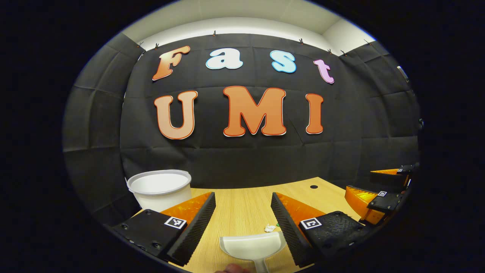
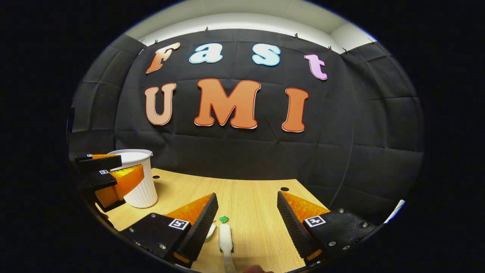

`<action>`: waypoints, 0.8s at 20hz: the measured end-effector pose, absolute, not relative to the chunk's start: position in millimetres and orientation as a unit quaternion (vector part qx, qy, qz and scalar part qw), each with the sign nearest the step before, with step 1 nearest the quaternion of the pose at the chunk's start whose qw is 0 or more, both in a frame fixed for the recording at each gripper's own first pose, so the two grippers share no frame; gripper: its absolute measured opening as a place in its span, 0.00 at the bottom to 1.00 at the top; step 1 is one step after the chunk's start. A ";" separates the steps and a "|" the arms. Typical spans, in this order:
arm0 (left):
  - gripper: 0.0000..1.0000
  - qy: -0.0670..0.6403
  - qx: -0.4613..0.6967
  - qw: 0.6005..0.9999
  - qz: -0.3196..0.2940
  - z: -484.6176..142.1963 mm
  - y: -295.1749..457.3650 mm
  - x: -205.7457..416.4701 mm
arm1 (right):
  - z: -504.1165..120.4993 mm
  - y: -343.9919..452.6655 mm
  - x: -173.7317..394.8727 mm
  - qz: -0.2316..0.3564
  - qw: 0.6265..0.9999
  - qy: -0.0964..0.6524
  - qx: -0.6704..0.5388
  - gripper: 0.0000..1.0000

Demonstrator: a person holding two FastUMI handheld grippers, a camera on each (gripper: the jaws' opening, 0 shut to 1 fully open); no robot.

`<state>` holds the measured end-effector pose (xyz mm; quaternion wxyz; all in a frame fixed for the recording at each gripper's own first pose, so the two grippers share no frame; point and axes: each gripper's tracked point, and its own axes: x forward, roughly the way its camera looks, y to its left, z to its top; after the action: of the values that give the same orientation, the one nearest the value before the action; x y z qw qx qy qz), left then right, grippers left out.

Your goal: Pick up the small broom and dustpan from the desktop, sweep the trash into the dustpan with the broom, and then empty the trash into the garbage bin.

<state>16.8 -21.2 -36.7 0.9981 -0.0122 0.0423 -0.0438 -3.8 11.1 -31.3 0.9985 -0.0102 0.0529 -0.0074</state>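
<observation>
A white dustpan [image 1: 252, 245] lies on the wooden desktop [image 1: 242, 201], low between the fingers of my open left gripper [image 1: 243, 195], its handle pointing toward me. Just beyond its rim sit a crumpled white scrap [image 1: 270, 228] and a green scrap [image 1: 277, 224]. In the right gripper view, the small white broom [image 2: 226, 239] lies lengthwise between the fingers of my open right gripper [image 2: 247, 195], with the green scrap [image 2: 224, 219] at its far end. Neither gripper touches its tool. The white garbage bin [image 1: 161, 187] stands at the desk's far left.
The right gripper [image 1: 363, 184] shows at the right edge of the left gripper view. The left gripper [image 2: 129, 168] shows in front of the bin [image 2: 142, 189] in the right gripper view. Small round holes [image 2: 284, 189] mark the desktop near its far edge. Black cloth walls stand behind.
</observation>
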 end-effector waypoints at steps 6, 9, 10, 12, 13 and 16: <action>0.93 0.038 -0.008 0.999 -0.038 -34.1 -19.2 20.5 | -28.2 11.4 -2.6 -0.006 0.999 0.046 -0.012 0.94; 0.93 0.039 -0.006 0.999 -0.035 -35.9 -18.0 20.6 | -31.8 10.5 -2.2 -0.007 0.999 0.050 -0.007 0.94; 0.93 0.036 -0.005 0.999 -0.033 -33.8 -16.7 20.6 | -31.9 9.5 -1.5 -0.007 0.999 0.051 -0.006 0.94; 0.93 0.037 -0.005 0.999 -0.031 -33.7 -14.8 20.1 | -34.6 10.0 -0.3 -0.007 0.998 0.055 -0.006 0.94; 0.93 0.040 -0.008 0.999 -0.031 -37.7 -14.5 21.1 | -36.3 10.6 0.5 -0.005 0.998 0.057 -0.006 0.94; 0.93 0.048 -0.012 0.998 -0.030 -41.0 -13.1 21.2 | -39.2 14.3 1.8 0.000 0.998 0.062 -0.010 0.94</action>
<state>21.2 -13.1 -41.0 0.9983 -0.0124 0.0478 -0.0296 1.8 14.3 -39.2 0.9980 -0.0100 0.0622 -0.0003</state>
